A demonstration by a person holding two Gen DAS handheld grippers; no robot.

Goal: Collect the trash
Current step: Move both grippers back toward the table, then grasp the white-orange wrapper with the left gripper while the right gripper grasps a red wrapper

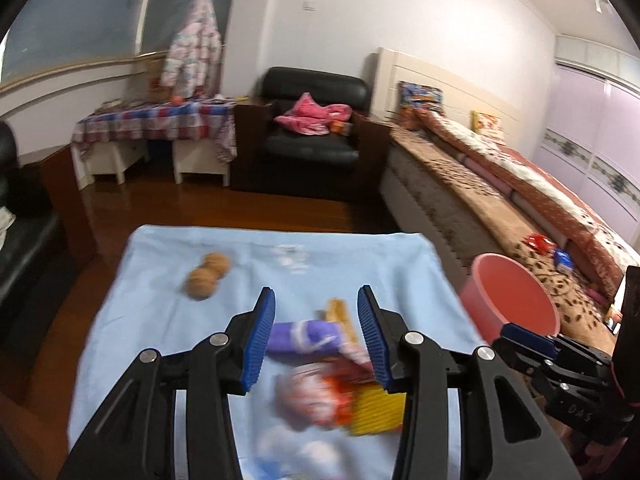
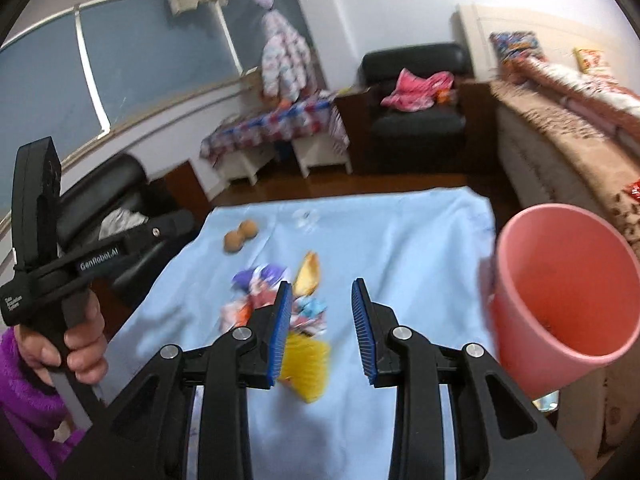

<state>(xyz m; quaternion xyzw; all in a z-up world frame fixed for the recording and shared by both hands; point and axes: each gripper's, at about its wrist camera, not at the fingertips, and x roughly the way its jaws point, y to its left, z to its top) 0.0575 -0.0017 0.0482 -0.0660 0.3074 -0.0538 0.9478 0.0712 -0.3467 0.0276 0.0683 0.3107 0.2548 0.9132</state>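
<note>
Left hand (image 2: 80, 340): it grips the handle of the left hand-held gripper at the left edge of the right wrist view; a purple fleece sleeve (image 2: 24, 400) covers the wrist.
Left hand-held gripper (image 1: 316, 336): its 2 blue-padded fingers stand wide apart and hold nothing; it hangs over the wrapper pile, and the purple wrapper shows in the gap between the pads.
Desk (image 1: 140, 320): a light blue cloth covers it, and all the trash lies on this cloth.
Walnuts (image 1: 208, 276): 2 brown round nuts, touching each other, lie on the far left part of the cloth, well apart from the wrappers.
Clear scrap (image 1: 290, 256): a small crumpled see-through piece near the far edge of the cloth; blur hides what it is.
Purple wrapper (image 1: 304, 336): it lies at the far side of the pile, touching the other wrappers.
Orange-yellow wrapper (image 1: 340, 312): just beside the purple one, on its right.
Red and white packet (image 1: 316, 400): blurred, in the middle of the pile.
Yellow ridged piece (image 1: 378, 410): at the near right of the pile, touching the packet.
Right hand-held gripper (image 2: 322, 332): its fingers are spread open and empty above the right side of the pile.
Pink bin (image 2: 568, 300): it sits at the right edge of the desk, tilted toward the camera with its mouth open.
Bed (image 1: 500, 200): right of the desk, under a brown patterned cover.
</note>
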